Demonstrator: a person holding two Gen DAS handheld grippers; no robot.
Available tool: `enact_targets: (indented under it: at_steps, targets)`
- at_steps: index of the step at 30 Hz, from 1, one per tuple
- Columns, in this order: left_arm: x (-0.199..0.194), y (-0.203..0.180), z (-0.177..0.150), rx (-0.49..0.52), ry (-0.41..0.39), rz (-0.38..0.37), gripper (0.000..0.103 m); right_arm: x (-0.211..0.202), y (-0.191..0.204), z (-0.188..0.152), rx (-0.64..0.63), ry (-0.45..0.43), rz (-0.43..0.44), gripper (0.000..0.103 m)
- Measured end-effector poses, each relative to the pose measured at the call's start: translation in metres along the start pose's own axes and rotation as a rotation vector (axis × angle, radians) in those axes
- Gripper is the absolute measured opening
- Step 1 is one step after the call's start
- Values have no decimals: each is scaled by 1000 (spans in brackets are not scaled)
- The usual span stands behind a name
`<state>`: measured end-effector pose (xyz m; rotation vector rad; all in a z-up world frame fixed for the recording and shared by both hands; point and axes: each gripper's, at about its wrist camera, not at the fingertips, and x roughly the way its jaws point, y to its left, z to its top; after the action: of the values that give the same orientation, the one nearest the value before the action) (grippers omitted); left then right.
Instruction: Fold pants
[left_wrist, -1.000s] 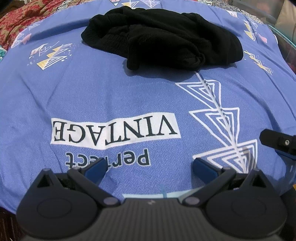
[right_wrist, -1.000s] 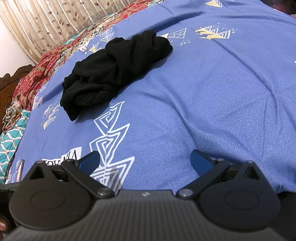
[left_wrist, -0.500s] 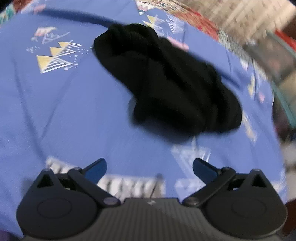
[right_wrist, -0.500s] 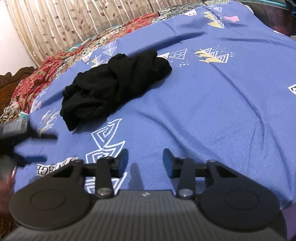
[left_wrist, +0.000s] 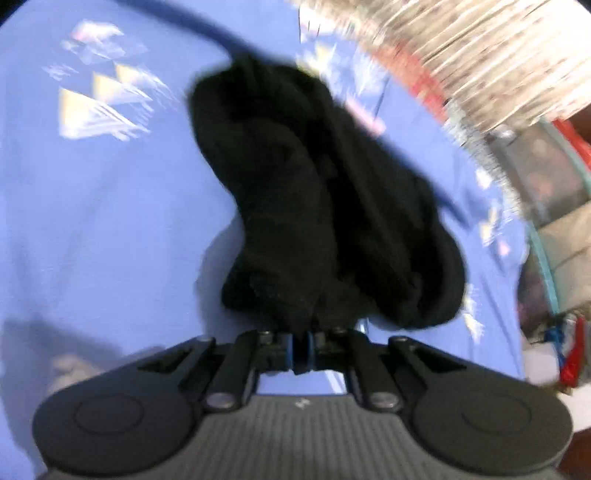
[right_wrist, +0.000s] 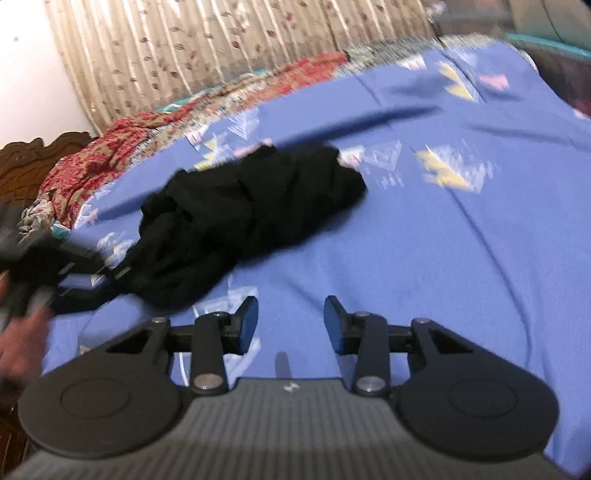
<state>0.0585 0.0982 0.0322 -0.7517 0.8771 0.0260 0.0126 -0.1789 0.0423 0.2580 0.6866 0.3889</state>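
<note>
The black pants (left_wrist: 314, 206) lie crumpled in a heap on the blue printed bedsheet (left_wrist: 110, 221). My left gripper (left_wrist: 303, 339) is shut on the heap's near edge, with black fabric pinched between its blue pads. In the right wrist view the same pants (right_wrist: 251, 206) lie at the middle left. There the left gripper (right_wrist: 74, 266) shows as a blur at their left end, with a hand (right_wrist: 22, 343) behind it. My right gripper (right_wrist: 290, 310) hovers over the bare bedsheet (right_wrist: 443, 258) just short of the pants. Its jaws stand partly open with nothing between them.
A red patterned blanket (right_wrist: 92, 162) lies along the far side of the bed, under a beige curtain (right_wrist: 221, 44). A dark wooden headboard (right_wrist: 22, 158) stands at the far left. Blurred clutter (left_wrist: 554, 184) sits past the sheet's right edge.
My left gripper moved forward to the pants, rolled, and shut on their near edge. The right gripper's jaws narrowed from wide open, and it rose a little.
</note>
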Motion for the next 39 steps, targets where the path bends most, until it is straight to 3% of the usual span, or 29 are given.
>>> enact_targets:
  at_steps: [4,6,8,11,13,14,16,19,22,24,26,28,30,32,34,35,36,39]
  targets:
    - [-84,56,-19,-70,-84,-34,6,23,15,28,-33,-26,55,45]
    - [-116,84,-34,-114,-116,-21,7,39,19,37,-38,-33,60,61]
    - [-123,97,-45,-146,-100,-16,7,61,22,42,-27,-35,40,79]
    - [-109,103,-65,-207,-51,13,9,102,16,46,35,5,-26,82]
    - [-97,107,-69,-238,-41,8,10,133,13,49,57,90,-57,47]
    - [-98,109,-68,-241,-45,8,10,138,10,49,63,113,-77,15]
    - [-95,106,-62,-229,-55,-19,10,124,9,68,115,65,-66,12]
    - [-100,107,-61,-198,-82,-26,10,77,24,108,86,-137,-2,12]
    - [-106,113,-66,-218,-94,-55,13,48,36,150,142,-266,144,12]
    - [-111,118,-66,-233,-124,-56,13,40,42,158,162,-308,183,13]
    - [-116,122,-66,-235,-152,-60,13,30,48,142,120,-347,120,13]
    - [-115,127,-64,-232,-146,-57,13,25,37,116,128,-325,39,13]
    - [-109,130,-62,-223,-107,-64,13,25,15,79,151,-222,-104,14]
    - [-101,129,-62,-211,-74,-65,13,24,-12,37,181,-68,-183,21]
    - [-95,124,-62,-191,-60,-49,27,16,-29,5,173,29,-207,40]
    - [-91,123,-63,-191,-49,-35,52,9,-32,-3,155,25,-227,57]
    - [-91,124,-66,-198,-45,-28,65,1,-31,-5,132,4,-242,59]
    - [-84,117,-65,-194,-45,-24,65,-11,-11,17,13,-80,-227,59]
